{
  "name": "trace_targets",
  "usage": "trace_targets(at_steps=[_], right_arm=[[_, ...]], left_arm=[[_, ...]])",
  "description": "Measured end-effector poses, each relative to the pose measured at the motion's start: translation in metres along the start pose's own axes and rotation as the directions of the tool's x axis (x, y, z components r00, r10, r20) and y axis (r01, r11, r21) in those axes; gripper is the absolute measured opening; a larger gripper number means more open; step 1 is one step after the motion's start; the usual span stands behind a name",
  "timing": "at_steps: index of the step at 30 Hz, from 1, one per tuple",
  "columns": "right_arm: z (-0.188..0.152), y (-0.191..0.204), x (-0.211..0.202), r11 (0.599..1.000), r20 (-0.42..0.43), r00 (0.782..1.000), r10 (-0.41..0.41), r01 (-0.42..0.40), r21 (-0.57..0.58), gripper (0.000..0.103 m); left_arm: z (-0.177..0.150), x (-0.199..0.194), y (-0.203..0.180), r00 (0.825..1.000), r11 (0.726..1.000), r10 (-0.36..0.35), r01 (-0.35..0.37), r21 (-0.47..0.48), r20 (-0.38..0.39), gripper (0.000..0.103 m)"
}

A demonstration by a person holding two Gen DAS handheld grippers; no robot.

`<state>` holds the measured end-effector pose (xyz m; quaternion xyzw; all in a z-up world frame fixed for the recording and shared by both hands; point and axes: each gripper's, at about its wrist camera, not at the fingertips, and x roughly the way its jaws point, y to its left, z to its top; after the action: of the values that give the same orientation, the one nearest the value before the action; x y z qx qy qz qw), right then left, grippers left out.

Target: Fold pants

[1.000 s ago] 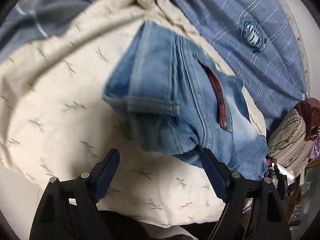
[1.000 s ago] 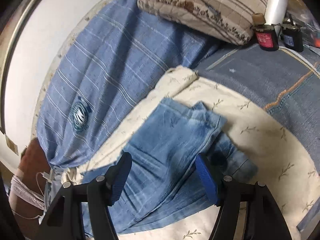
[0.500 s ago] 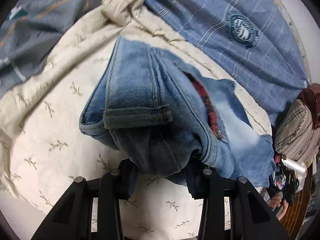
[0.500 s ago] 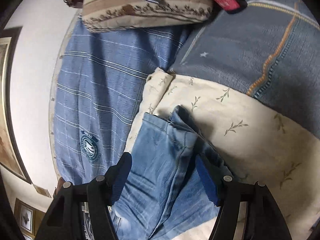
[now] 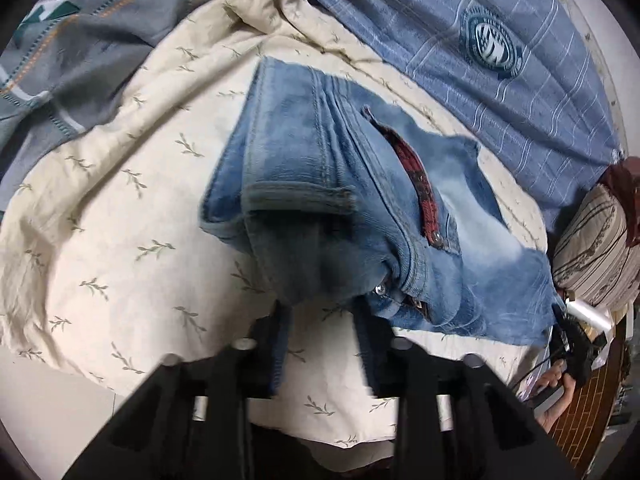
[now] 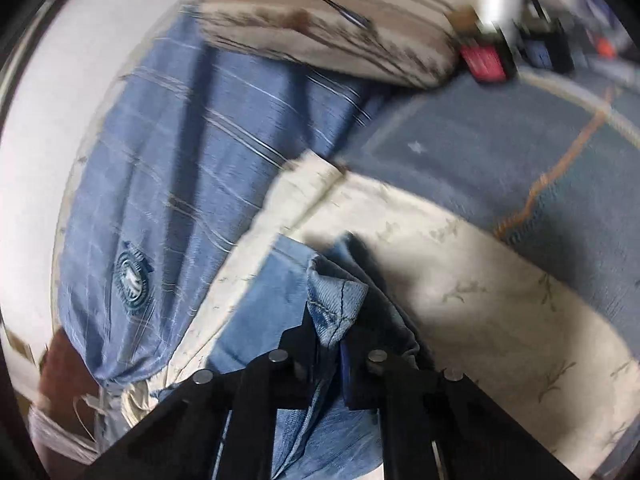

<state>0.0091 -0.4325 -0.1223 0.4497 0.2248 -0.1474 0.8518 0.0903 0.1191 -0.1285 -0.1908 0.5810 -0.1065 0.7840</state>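
While the jeans [image 5: 320, 184] lie bunched on the cream sheet [image 5: 120, 200], the left gripper [image 5: 322, 312] pinches a dark fold at their near edge, jaws clamped on the denim. The right gripper [image 6: 332, 340] is likewise closed on a raised denim edge [image 6: 336, 300], lifting it off the sheet. A blue striped cloth [image 5: 500, 92] lies beside the sheet, a striped pillow [image 6: 340, 20] beyond it.
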Motion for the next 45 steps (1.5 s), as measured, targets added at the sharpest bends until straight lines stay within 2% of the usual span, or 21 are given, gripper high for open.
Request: trace_targets(at_steps=[4, 9, 10, 12, 13, 16, 18, 20, 22, 26, 28, 33, 37, 39, 42, 43, 45], right_arm=[[-0.002, 0.009, -0.018, 0.997, 0.036, 0.998, 0.043, -0.041, -0.058, 0.007], [-0.004, 0.014, -0.024, 0.994, 0.019, 0.998, 0.054, -0.052, -0.092, 0.007], [-0.004, 0.014, -0.024, 0.994, 0.012, 0.998, 0.055, -0.054, -0.091, 0.007], [-0.004, 0.013, -0.023, 0.995, -0.001, 0.998, 0.06, -0.06, -0.084, 0.007], [-0.004, 0.012, -0.022, 0.995, -0.009, 0.998, 0.064, -0.065, -0.079, 0.007], [-0.006, 0.015, -0.019, 0.994, -0.031, 0.997, 0.069, -0.071, -0.082, 0.007], [-0.007, 0.018, -0.019, 0.993, -0.038, 0.997, 0.071, -0.074, -0.093, 0.007], [-0.008, 0.02, -0.017, 0.992, -0.046, 0.996, 0.073, -0.078, -0.101, 0.007], [-0.009, 0.021, -0.014, 0.992, -0.058, 0.996, 0.066, -0.072, -0.103, 0.007], [-0.01, 0.023, -0.011, 0.992, -0.069, 0.996, 0.064, -0.072, -0.107, 0.007], [-0.01, 0.025, -0.011, 0.991, -0.073, 0.995, 0.066, -0.074, -0.115, 0.007], [-0.012, 0.027, -0.006, 0.99, -0.09, 0.994, 0.059, -0.07, -0.12, 0.007], [-0.012, 0.028, -0.005, 0.99, -0.095, 0.994, 0.061, -0.072, -0.118, 0.007], [-0.013, 0.029, -0.003, 0.99, -0.104, 0.993, 0.061, -0.073, -0.117, 0.007], [-0.015, 0.031, -0.002, 0.99, -0.108, 0.992, 0.06, -0.073, -0.122, 0.007], [-0.016, 0.031, -0.002, 0.99, -0.109, 0.992, 0.06, -0.073, -0.123, 0.007], [-0.017, 0.033, -0.001, 0.989, -0.113, 0.992, 0.058, -0.072, -0.129, 0.007]], left_arm=[[0.007, -0.013, 0.007, 0.999, 1.0, 0.001, 0.0, -0.021, 0.036, 0.012], [0.009, -0.017, 0.013, 0.998, 0.999, 0.023, -0.021, -0.038, 0.053, 0.012], [0.008, -0.017, 0.013, 0.998, 0.999, 0.027, -0.025, -0.036, 0.054, 0.014], [0.009, -0.011, 0.013, 0.998, 0.998, 0.044, -0.043, -0.044, 0.04, 0.031], [0.011, -0.006, 0.01, 0.999, 0.997, 0.043, -0.04, -0.062, 0.034, 0.032], [0.016, -0.006, 0.019, 0.999, 0.991, -0.012, 0.018, -0.132, 0.044, 0.036], [0.02, -0.007, 0.025, 0.998, 0.983, -0.033, 0.041, -0.18, 0.045, 0.05], [0.025, -0.008, 0.028, 0.996, 0.971, -0.066, 0.077, -0.224, 0.059, 0.053], [0.029, -0.012, 0.027, 0.992, 0.964, -0.103, 0.118, -0.239, 0.074, 0.055], [0.036, -0.021, 0.015, 0.986, 0.962, -0.117, 0.142, -0.232, 0.119, 0.065], [0.038, -0.022, 0.013, 0.982, 0.957, -0.136, 0.165, -0.238, 0.132, 0.066], [0.029, -0.024, 0.025, 0.961, 0.92, -0.212, 0.257, -0.296, 0.177, 0.068], [0.015, -0.023, 0.037, 0.955, 0.901, -0.227, 0.28, -0.332, 0.191, 0.07], [0.009, -0.02, 0.042, 0.956, 0.894, -0.224, 0.279, -0.351, 0.187, 0.075], [0.006, -0.016, 0.046, 0.943, 0.864, -0.271, 0.327, -0.383, 0.194, 0.075], [0.005, -0.016, 0.045, 0.941, 0.862, -0.273, 0.332, -0.384, 0.201, 0.075], [0.004, -0.017, 0.038, 0.945, 0.879, -0.26, 0.317, -0.357, 0.197, 0.079]])
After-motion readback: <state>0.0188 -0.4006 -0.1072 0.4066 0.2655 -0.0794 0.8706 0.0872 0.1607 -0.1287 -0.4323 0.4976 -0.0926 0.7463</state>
